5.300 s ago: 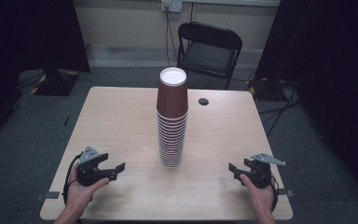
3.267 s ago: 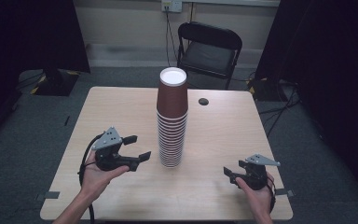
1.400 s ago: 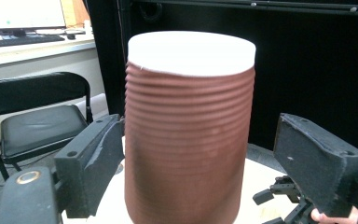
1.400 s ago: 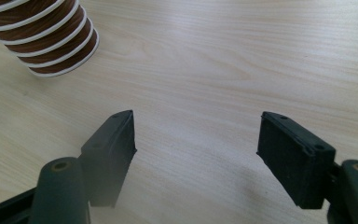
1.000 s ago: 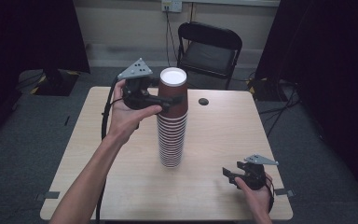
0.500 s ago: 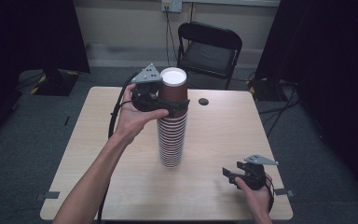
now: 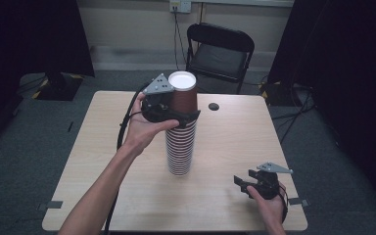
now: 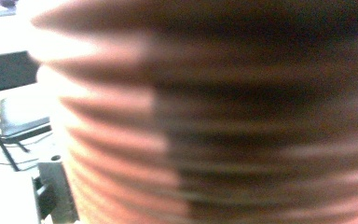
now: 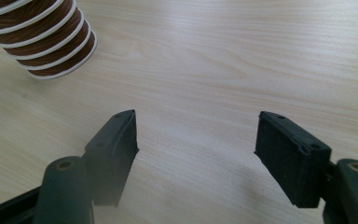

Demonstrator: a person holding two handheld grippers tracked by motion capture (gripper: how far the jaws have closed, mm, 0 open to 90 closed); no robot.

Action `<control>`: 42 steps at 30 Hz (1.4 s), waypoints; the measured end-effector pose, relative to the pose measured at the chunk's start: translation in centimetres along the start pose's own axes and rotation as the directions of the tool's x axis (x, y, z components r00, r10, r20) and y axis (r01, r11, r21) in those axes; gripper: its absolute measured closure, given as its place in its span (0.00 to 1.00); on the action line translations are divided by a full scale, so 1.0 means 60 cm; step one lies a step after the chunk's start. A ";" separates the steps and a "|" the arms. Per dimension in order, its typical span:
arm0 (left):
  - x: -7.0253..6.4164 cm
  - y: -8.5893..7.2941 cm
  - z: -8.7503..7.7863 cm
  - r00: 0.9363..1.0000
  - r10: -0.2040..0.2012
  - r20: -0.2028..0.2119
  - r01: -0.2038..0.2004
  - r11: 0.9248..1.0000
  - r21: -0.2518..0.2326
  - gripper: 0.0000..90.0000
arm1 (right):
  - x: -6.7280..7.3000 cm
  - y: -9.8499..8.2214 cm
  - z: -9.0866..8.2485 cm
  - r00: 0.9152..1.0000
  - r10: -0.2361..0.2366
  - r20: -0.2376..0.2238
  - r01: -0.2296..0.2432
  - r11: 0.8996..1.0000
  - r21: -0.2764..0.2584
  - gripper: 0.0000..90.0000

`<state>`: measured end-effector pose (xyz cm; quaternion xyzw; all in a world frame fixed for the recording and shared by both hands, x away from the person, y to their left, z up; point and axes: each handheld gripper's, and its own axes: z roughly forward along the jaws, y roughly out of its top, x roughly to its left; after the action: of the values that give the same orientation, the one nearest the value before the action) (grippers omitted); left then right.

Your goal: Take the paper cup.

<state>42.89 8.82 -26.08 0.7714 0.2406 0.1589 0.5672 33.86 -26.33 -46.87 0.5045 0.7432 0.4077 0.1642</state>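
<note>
A tall stack of brown paper cups [image 7: 180, 132] stands mid-table [image 7: 98, 161]. The left gripper [image 7: 188, 115], raised, reaches around the stack just beneath the top cup [image 7: 182, 93]; whether its jaws press it is unclear. The right gripper [image 7: 242, 183] rests near the table's front right, jaws spread.

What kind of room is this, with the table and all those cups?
Probably a lab or studio set up for recording. A lone wooden table stands on grey carpet, black curtains hang at both sides, and a folding chair sits by a wall outlet.
</note>
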 end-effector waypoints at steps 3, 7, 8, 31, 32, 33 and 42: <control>-0.004 0.002 -0.001 1.000 0.019 -0.018 -0.019 1.000 -0.002 0.10 | 0.000 0.000 0.000 1.000 0.000 -0.001 0.000 1.000 0.001 0.33; -0.004 0.003 -0.002 1.000 0.007 -0.022 -0.008 1.000 -0.001 0.11 | 0.000 0.000 -0.001 1.000 -0.001 -0.001 0.001 1.000 -0.003 0.33; -0.004 0.003 -0.002 1.000 0.003 -0.024 -0.003 1.000 0.000 0.12 | 0.000 0.000 -0.001 1.000 0.003 -0.001 -0.003 1.000 -0.002 0.33; -0.011 0.019 -0.011 0.999 0.002 -0.052 -0.005 0.998 -0.056 0.12 | 0.002 0.000 0.000 1.000 -0.001 -0.005 0.001 1.000 -0.001 0.33; -0.011 0.020 -0.011 0.999 -0.002 -0.051 -0.001 0.998 -0.060 0.12 | 0.002 0.000 0.000 1.000 -0.001 -0.005 0.001 1.000 0.000 0.33; -0.011 0.020 -0.010 0.999 -0.002 -0.052 -0.001 0.998 -0.061 0.12 | 0.001 0.000 0.000 1.000 -0.001 -0.006 0.001 1.000 0.001 0.33; -0.013 0.035 -0.016 0.998 0.003 -0.056 -0.008 0.996 -0.088 0.13 | 0.002 0.001 0.000 1.000 0.000 -0.008 0.000 1.000 0.000 0.32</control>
<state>42.13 8.68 -23.79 0.7416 0.2471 0.1923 0.5933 33.84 -26.23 -46.83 0.5027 0.7438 0.4098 0.1615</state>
